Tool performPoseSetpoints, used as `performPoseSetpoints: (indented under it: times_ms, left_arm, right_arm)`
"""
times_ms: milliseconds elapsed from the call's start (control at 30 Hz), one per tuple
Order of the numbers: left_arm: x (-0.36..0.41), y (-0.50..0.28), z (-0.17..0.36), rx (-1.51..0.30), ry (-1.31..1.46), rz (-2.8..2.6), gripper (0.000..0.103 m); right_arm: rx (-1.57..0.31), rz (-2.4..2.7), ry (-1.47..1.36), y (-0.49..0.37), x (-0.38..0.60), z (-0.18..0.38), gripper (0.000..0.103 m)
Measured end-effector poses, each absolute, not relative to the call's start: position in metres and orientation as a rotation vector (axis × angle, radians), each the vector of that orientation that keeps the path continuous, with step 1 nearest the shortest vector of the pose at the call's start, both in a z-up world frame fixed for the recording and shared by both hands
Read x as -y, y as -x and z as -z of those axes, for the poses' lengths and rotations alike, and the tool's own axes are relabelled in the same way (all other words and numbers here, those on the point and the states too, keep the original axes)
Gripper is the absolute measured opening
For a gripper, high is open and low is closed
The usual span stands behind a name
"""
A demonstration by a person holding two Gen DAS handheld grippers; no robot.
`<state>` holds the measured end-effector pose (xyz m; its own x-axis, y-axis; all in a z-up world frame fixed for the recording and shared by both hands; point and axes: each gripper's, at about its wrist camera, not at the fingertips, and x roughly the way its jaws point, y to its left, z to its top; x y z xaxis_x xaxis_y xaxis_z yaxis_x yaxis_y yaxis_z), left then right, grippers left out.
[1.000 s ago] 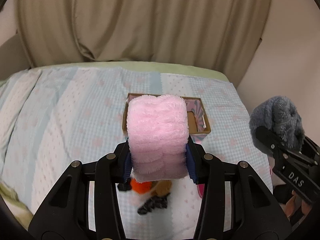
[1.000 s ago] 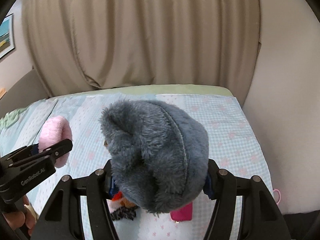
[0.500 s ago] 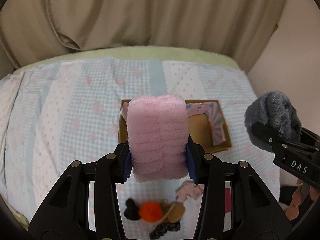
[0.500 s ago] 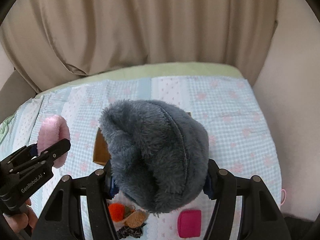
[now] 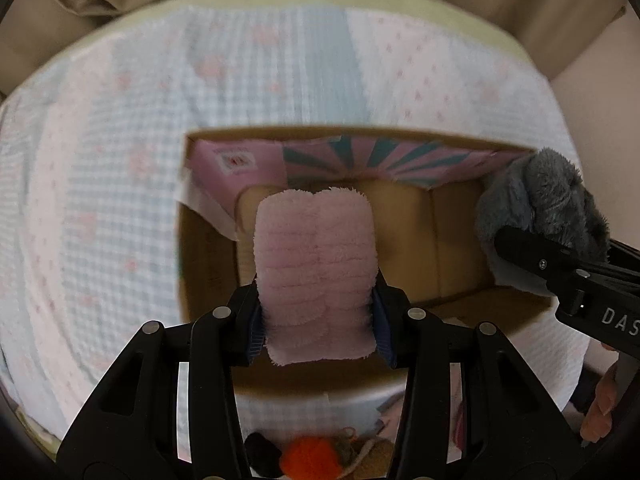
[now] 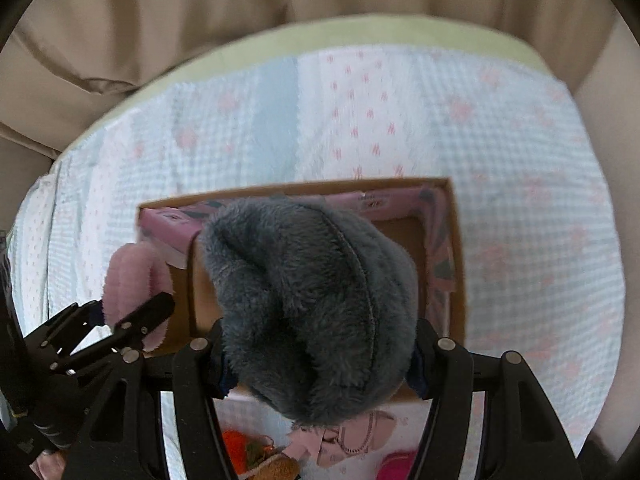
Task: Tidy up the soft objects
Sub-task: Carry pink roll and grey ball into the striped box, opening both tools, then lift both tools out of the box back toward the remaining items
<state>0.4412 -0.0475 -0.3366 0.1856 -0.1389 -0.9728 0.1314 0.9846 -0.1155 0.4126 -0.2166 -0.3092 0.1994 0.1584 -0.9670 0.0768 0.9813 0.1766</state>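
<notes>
Releasing only once each item sat low inside the cardboard box point(image 5: 208, 264) appeared the sound course.

Left wrist view: the left gripper point(image 5: 318, 320), pitched downward, had its jaws clamped on the pink plush roll point(image 5: 316, 276) above the box interior.

Right wrist view: the right gripper point(image 6: 318, 364), angled likewise, gripped the grey plush item point(image 6: 312, 304) over the box.

Black left gripper point(image 5: 318, 322), blue pads, silver screws.

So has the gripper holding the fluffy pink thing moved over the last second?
Yes. The left gripper carried the fluffy pink roll forward, over the open cardboard box.
</notes>
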Motion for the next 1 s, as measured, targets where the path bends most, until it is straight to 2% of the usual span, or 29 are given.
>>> performPoseSetpoints:
  times_ms: [167,233,267,300,333,367,400,733,1000]
  left_arm:
    - [0.06,-0.449,0.37,-1.433,-0.028,0.206,0.04]
    - [0.067,-0.449,0.372,-1.43,-0.071,0.227,0.052]
    - [0.07,-0.449,0.372,-1.43,-0.091,0.232,0.078]
    - [0.073,-0.449,0.373,-1.43,-0.115,0.233,0.102]
    - [0.073,-0.447,0.374,-1.43,-0.127,0.238,0.103]
    - [0.073,-0.447,0.375,-1.429,-0.125,0.247,0.103]
    - [0.073,-0.446,0.375,-1.434,-0.127,0.251,0.103]
    - [0.068,-0.445,0.363,-1.413,-0.136,0.239,0.103]
    - [0.06,-0.434,0.33,-1.361,-0.122,0.236,0.103]
  right_arm:
    - [-1.461,-0.078,-0.232,-0.433,0.217,0.349,0.059]
    - [-1.477,-0.082,-0.228,-0.439,0.215,0.357,0.061]
    - [-1.488,-0.087,-0.224,-0.441,0.214,0.36,0.063]
    - [-1.5,-0.09,-0.217,-0.444,0.213,0.364,0.071]
    - [-1.505,-0.088,-0.211,-0.447,0.212,0.367,0.087]
    - [-1.506,-0.088,-0.211,-0.449,0.212,0.369,0.098]
    - [-1.504,-0.097,-0.221,-0.45,0.213,0.371,0.103]
    - [-1.495,-0.088,-0.208,-0.449,0.216,0.372,0.103]
    - [-1.42,-0.091,-0.21,-0.438,0.219,0.338,0.103]
